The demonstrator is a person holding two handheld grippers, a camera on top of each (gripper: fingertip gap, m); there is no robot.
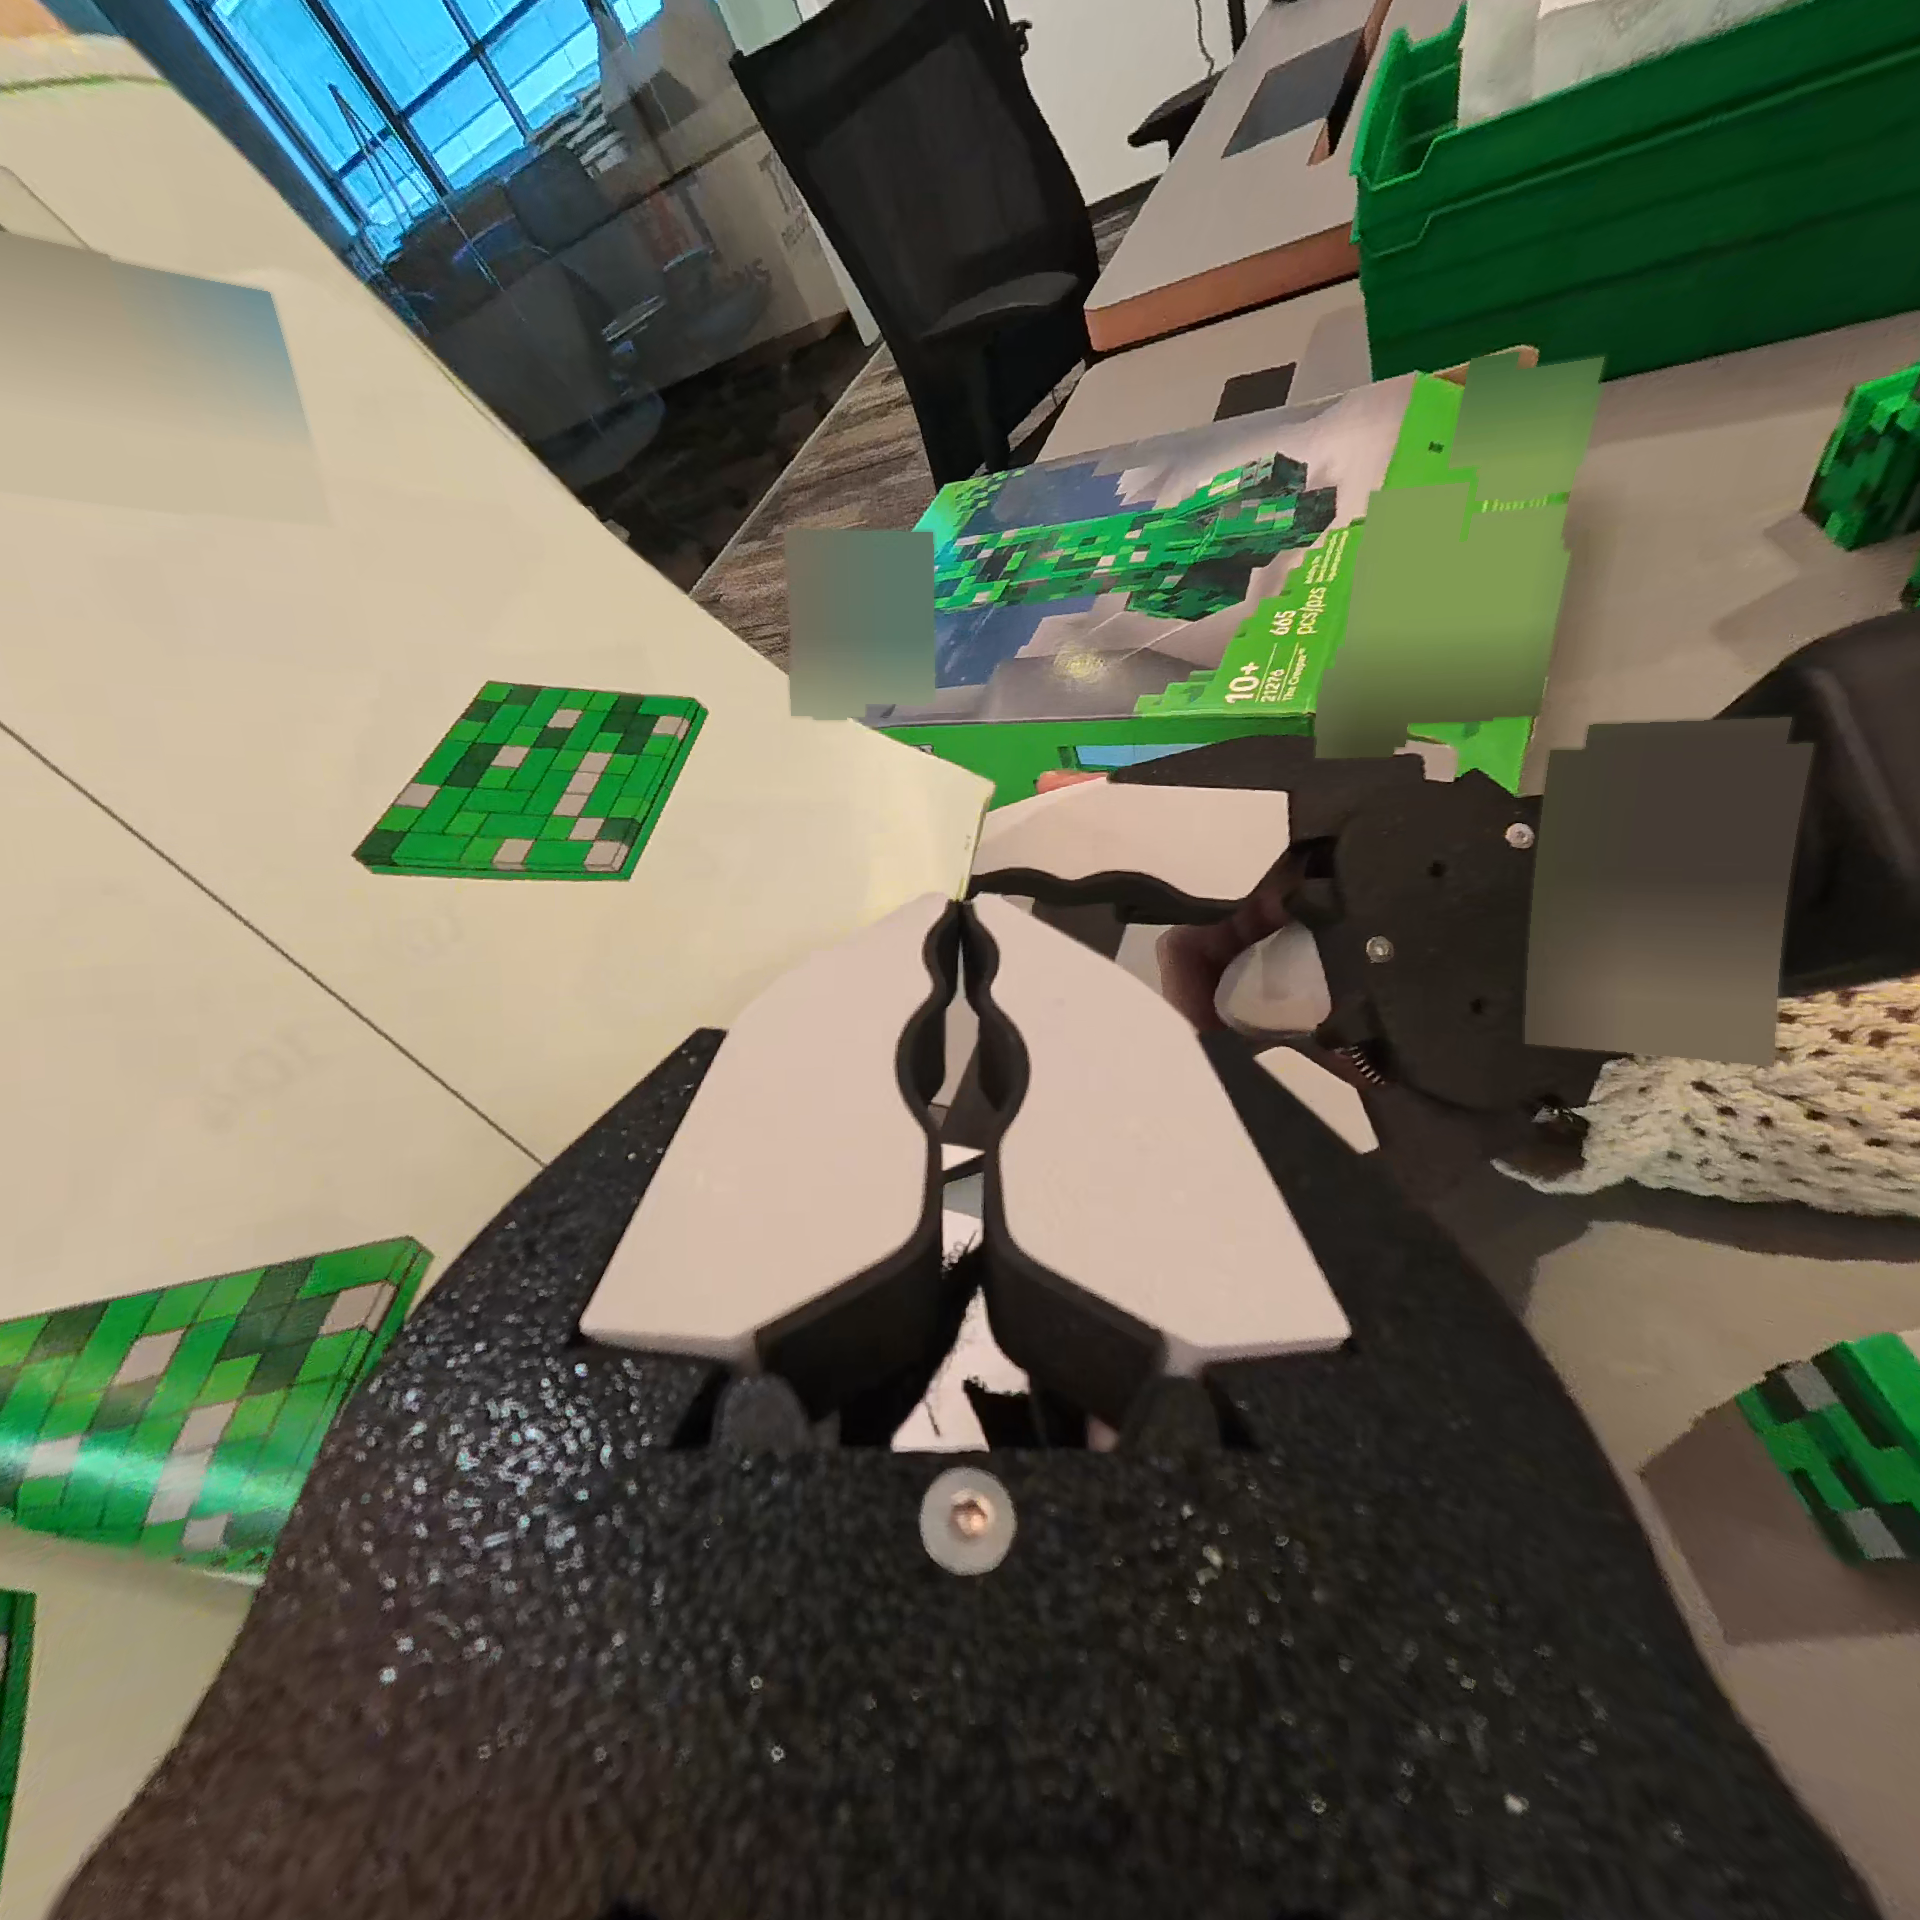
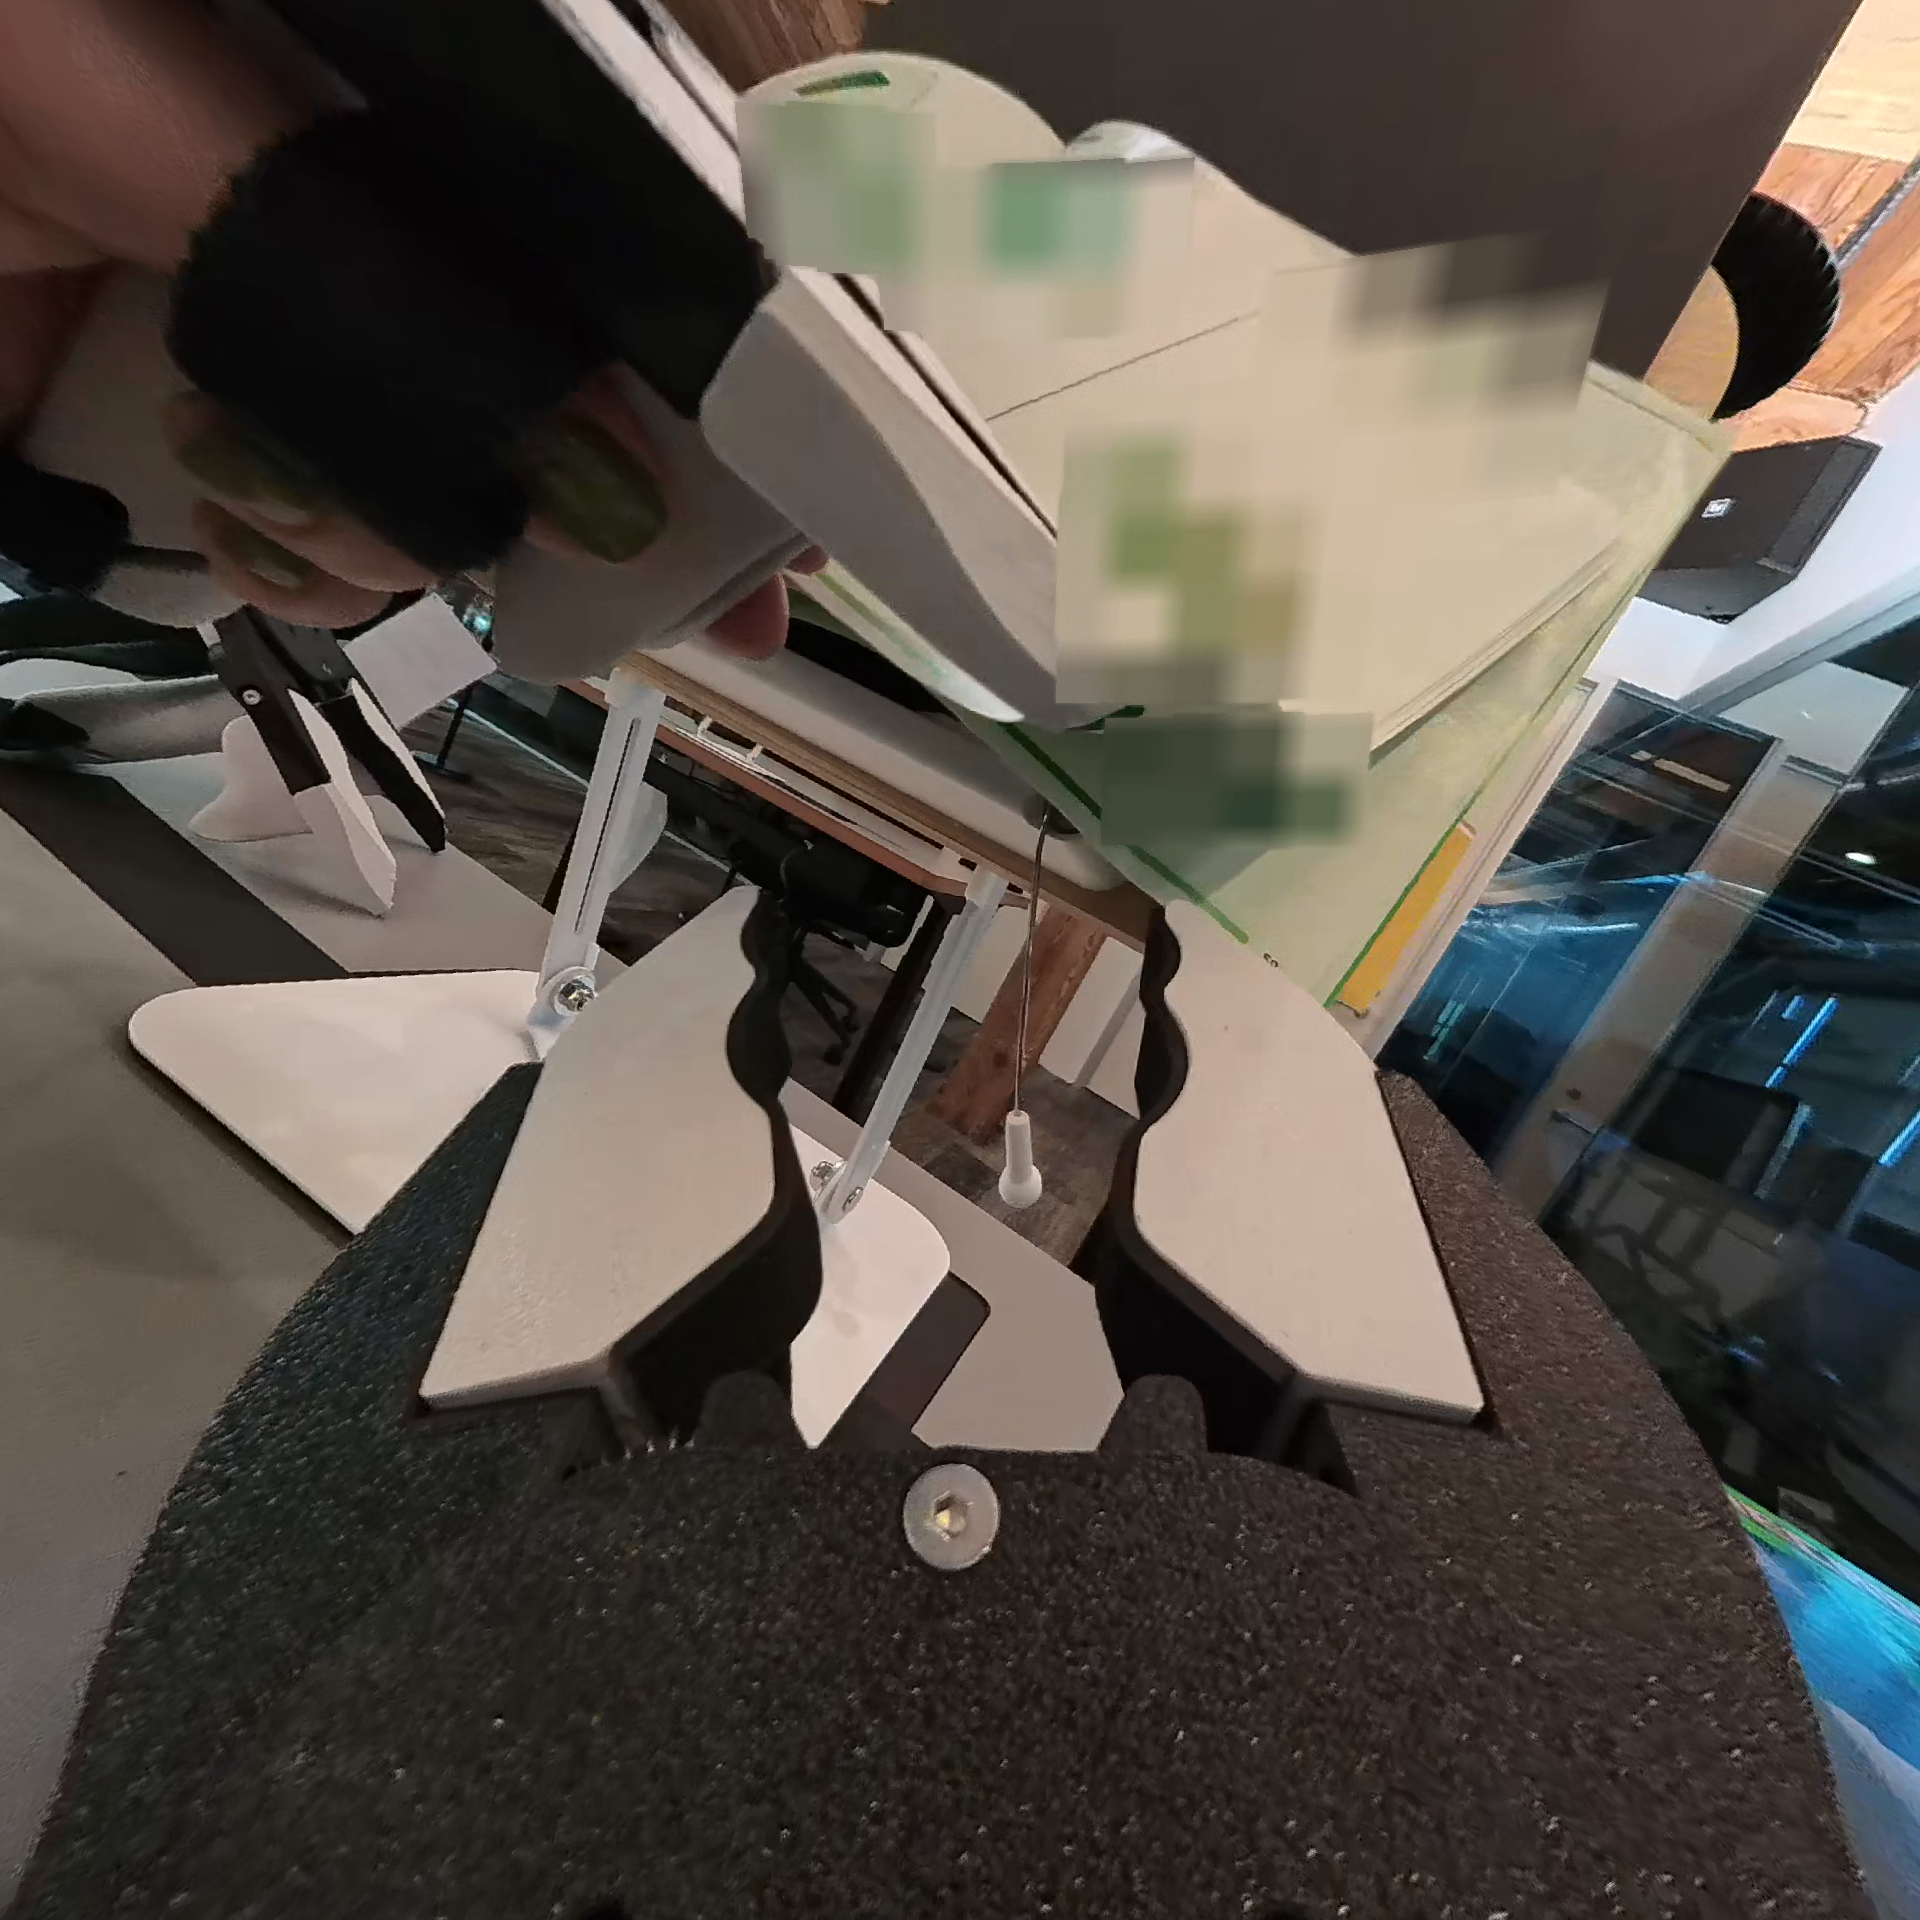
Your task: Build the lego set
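The instruction booklet [image 1: 436, 644] fills the left wrist view from nine to eleven o'clock, tilted, its open page printed with green tiled plates. My left gripper [image 1: 961, 914] is clenched on the page's corner at the centre of that view, fingertips meeting on the paper edge. At one o'clock behind it lies the green lego box [image 1: 1195, 582] on the grey table [image 1: 1683, 499]; stacked green bins [image 1: 1642, 208] sit at one o'clock further back, and a small built green block [image 1: 1870, 468] at two o'clock.

My right gripper [image 2: 951, 925] is released, fingers wide apart and holding nothing. In its view the booklet [image 2: 1455, 582] hangs at twelve to one o'clock, resting on a white stand [image 2: 343, 1060].
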